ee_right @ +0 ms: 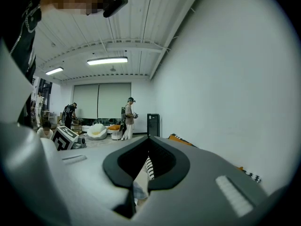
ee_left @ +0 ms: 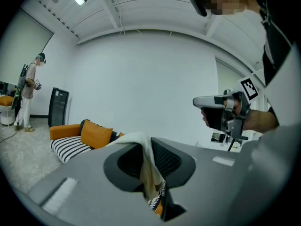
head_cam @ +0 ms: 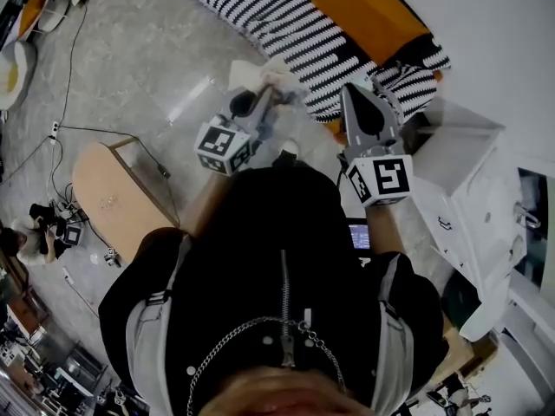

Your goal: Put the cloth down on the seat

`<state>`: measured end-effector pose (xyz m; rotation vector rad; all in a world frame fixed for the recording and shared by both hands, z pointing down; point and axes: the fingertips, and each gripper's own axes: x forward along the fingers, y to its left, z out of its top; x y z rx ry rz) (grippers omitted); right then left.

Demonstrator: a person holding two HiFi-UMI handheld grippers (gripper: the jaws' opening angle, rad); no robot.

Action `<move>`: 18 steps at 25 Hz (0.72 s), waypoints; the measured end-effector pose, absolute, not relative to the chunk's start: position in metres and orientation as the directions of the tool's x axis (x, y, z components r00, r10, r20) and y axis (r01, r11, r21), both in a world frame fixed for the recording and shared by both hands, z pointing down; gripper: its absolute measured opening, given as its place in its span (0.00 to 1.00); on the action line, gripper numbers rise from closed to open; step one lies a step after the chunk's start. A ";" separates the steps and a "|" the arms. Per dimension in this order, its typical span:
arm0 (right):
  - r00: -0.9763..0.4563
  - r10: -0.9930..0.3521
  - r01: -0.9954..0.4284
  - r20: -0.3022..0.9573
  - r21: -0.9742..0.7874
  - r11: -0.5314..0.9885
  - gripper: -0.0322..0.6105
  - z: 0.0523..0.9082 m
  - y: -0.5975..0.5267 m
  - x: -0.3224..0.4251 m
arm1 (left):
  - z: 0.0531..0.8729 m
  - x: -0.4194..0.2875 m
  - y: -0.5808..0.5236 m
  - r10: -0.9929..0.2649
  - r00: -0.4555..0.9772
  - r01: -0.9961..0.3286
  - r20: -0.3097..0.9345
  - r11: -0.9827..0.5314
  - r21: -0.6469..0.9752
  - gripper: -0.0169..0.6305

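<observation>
Head view first: the left gripper is clamped on a pale cloth, which it holds out in front of the person, above the floor and just short of the seat. The seat is the sofa with the black-and-white striped cover and an orange cushion on it. The right gripper is beside the left one, a bit apart, and isn't touching the cloth.

Left gripper view: the jaws are closed on the cloth. It's draped over the top of the left jaw and pinched down the middle of the left gripper. The seat is off to the left and well ahead, and the right gripper floats at the right.

Right gripper view: the right gripper has its tips together with nothing pinched that I can see. There's only a sliver of the striped seat showing through the slit behind them, and some people far down the room.

My read is that this is the carry step and the cloth isn't over the seat yet. The next move would be bringing the left gripper over the striped part, lowering until the cloth rests there, then letting the jaws open. The draped end might snag on the jaw, so it may need pulling away gently.
</observation>
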<state>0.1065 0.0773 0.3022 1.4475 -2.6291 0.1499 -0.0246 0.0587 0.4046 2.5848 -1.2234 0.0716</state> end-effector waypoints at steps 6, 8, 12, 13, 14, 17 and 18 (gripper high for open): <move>-0.535 -0.826 -0.841 0.178 -0.026 0.540 0.05 0.310 0.067 0.122 | 0.405 -0.011 0.043 -0.764 0.625 -0.777 0.161 -0.587 0.228 0.10; -0.535 -0.826 -0.842 0.176 -0.031 0.539 0.05 0.312 0.064 0.128 | 0.405 -0.006 0.039 -0.764 0.624 -0.778 0.162 -0.589 0.221 0.10; -0.535 -0.825 -0.842 0.179 -0.035 0.539 0.05 0.315 0.059 0.139 | 0.408 0.003 0.032 -0.766 0.620 -0.781 0.171 -0.582 0.228 0.10; -0.536 -0.825 -0.842 0.182 -0.037 0.539 0.05 0.316 0.058 0.142 | 0.408 0.006 0.031 -0.765 0.621 -0.780 0.171 -0.582 0.227 0.10; -0.536 -0.824 -0.842 0.183 -0.041 0.538 0.05 0.316 0.057 0.146 | 0.407 0.010 0.029 -0.764 0.622 -0.779 0.172 -0.585 0.225 0.10; -0.537 -0.824 -0.842 0.182 -0.056 0.537 0.05 0.318 0.051 0.156 | 0.406 0.020 0.026 -0.763 0.622 -0.780 0.175 -0.586 0.219 0.10; -0.537 -0.824 -0.842 0.180 -0.059 0.536 0.05 0.319 0.050 0.160 | 0.407 0.023 0.025 -0.763 0.621 -0.782 0.179 -0.585 0.218 0.10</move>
